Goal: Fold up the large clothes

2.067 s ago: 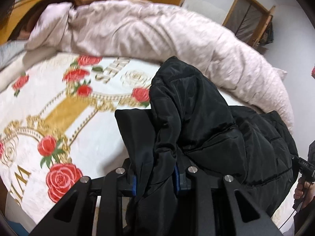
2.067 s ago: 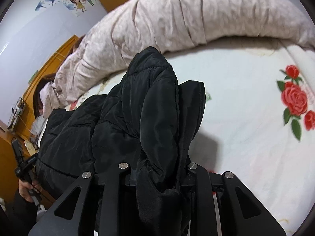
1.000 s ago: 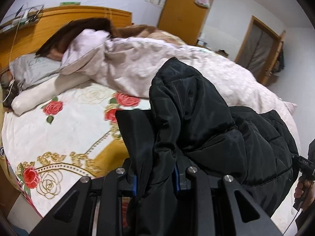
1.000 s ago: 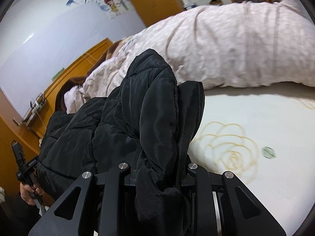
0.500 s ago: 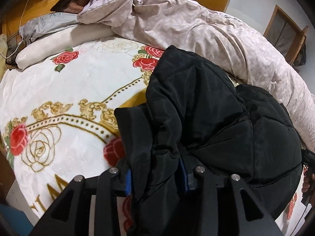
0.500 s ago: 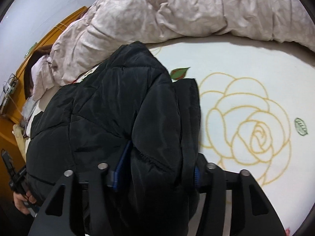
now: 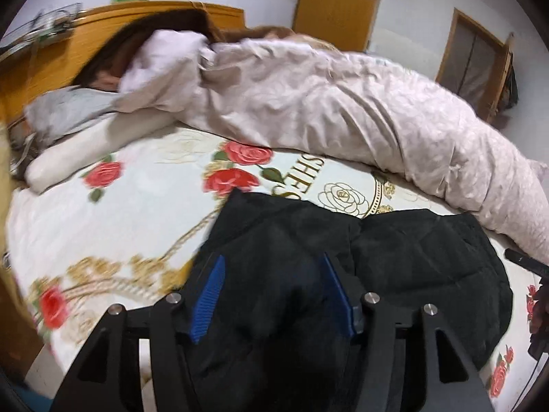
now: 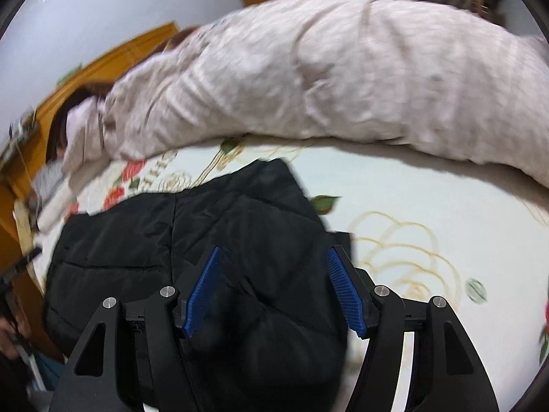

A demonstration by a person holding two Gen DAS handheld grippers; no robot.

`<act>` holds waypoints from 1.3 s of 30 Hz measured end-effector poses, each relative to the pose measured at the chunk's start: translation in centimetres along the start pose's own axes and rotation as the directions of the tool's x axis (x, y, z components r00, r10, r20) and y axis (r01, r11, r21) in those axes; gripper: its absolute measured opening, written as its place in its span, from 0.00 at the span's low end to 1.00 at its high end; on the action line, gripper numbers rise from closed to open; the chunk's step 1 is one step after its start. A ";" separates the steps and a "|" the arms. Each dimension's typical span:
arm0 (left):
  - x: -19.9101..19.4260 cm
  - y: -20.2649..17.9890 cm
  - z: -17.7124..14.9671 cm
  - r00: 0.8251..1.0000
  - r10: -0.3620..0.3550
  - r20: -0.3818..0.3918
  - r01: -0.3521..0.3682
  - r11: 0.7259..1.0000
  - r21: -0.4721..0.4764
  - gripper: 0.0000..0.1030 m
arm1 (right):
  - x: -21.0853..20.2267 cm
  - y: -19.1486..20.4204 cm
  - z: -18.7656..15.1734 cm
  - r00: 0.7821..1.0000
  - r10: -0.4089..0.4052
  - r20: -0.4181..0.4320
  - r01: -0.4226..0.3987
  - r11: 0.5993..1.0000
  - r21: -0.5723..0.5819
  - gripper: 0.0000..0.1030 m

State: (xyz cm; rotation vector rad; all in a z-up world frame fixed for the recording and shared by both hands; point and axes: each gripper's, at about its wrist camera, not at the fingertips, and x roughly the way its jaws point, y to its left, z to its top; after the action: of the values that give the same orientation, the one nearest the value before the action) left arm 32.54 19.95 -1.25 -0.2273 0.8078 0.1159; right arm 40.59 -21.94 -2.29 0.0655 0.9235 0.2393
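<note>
A black quilted puffer jacket (image 7: 394, 267) lay folded on the rose-patterned white bed blanket (image 7: 137, 206). The left tongs (image 7: 272, 288) and right tongs (image 8: 274, 281) had just been opening, blue pads clear of the jacket fabric between them.

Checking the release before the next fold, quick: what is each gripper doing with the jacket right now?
Left gripper: open, just been opening; black jacket between fingers, not gripped.
Right gripper: open, just been opening; jacket released beneath it.

Left tool (image 7: 272, 269) jaws just opening, right tool (image 8: 272, 261) likewise
</note>
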 end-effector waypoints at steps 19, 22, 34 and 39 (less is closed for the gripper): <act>-0.6 -1.4 -2.0 0.995 0.099 -0.019 -0.099 0.995 -0.018 0.63 | -3.0 1.5 -2.0 0.995 -0.092 0.041 0.097 0.987 -0.130 0.62; -5.0 -3.0 -3.6 0.997 0.079 -0.011 -0.080 0.996 -0.027 0.69 | -7.2 1.5 -4.0 0.994 -0.086 0.066 0.093 0.989 -0.117 0.62; -19.4 -9.2 -13.2 0.998 0.037 -0.056 -0.036 0.999 0.026 0.73 | -22.2 3.2 -15.9 0.989 -0.076 0.124 0.085 0.994 -0.068 0.62; -23.6 -9.4 -15.5 0.998 0.043 -0.051 -0.041 0.998 0.040 0.74 | -25.5 5.1 -20.3 0.990 -0.077 0.119 0.086 0.993 -0.078 0.62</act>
State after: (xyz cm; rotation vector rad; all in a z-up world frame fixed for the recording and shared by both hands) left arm 7.24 6.67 7.02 -0.1773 0.8661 0.1338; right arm 8.80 -23.90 6.23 -0.0346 0.7979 0.1956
